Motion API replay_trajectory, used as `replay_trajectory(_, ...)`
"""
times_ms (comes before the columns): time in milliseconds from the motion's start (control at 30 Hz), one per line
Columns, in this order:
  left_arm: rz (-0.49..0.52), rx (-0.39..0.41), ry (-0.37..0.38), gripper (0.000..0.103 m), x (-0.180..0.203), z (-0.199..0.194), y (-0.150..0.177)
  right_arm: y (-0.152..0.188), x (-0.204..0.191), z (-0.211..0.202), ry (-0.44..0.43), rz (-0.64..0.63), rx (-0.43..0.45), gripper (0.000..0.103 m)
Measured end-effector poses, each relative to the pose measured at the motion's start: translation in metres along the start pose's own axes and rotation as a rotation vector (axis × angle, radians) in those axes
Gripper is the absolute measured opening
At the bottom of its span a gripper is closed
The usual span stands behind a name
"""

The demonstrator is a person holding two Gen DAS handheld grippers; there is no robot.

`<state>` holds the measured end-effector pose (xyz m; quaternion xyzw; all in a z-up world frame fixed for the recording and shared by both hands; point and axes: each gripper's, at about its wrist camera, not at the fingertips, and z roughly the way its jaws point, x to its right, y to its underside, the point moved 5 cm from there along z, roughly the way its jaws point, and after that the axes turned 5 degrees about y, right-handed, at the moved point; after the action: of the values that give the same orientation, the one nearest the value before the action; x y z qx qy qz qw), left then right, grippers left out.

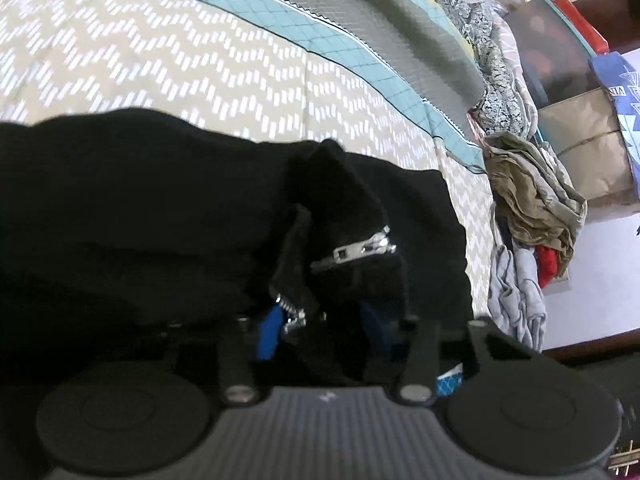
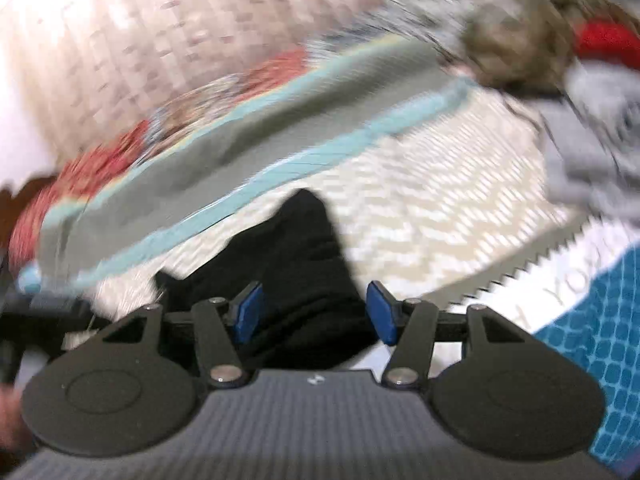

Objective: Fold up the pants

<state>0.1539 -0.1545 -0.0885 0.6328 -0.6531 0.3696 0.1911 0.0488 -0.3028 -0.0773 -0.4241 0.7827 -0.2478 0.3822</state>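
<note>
- Now, the left gripper (image 1: 324, 330) is pinching a bunched fold of the black pants (image 1: 160, 200) near the zipper (image 1: 360, 250), the rest lying ahead and leftward on the bed (image 1: 160, 60).
- Rightward, a clothes pile (image 1: 532, 208) is sitting.
- Meanwhile the right gripper (image 2: 316, 312) is standing open, pants (image 2: 296, 272) cloth lying between its pads (image 2: 382, 312) untouched.

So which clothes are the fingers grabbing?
The black pants with the silver zipper, lying between the left gripper's fingers; the crumpled pile sits apart.
</note>
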Motion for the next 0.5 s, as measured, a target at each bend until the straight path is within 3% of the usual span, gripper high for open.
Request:
replay_trajectory(133, -0.045, -0.006, -0.004, 0.035, -0.019, -0.009, 0.013, 0.005, 0.010, 0.036, -0.052, 0.136, -0.115, 0.059)
replay_trajectory(200, -0.049, 0.000, -0.015, 0.034, -0.031, -0.018, 0.020, 0.010, 0.003, 0.040, -0.015, 0.087, -0.103, 0.025)
replay_trajectory(233, -0.058, 0.004, -0.009, 0.034, -0.036, -0.024, 0.022, 0.009, -0.003, 0.038, 0.029, 0.023, -0.085, 0.024)
replay_trajectory(367, -0.043, 0.035, -0.047, 0.037, -0.043, -0.049, 0.026, 0.022, -0.030, 0.032, 0.196, -0.214, 0.020, 0.026)
replay_trajectory(433, -0.032, 0.052, -0.049, 0.039, -0.044, -0.064, 0.028, 0.024, -0.039, 0.029, 0.252, -0.242, 0.044, 0.044)
replay_trajectory(500, -0.026, 0.068, -0.026, 0.041, -0.046, -0.079, 0.031, 0.019, -0.040, 0.022, 0.273, -0.186, 0.060, 0.052)
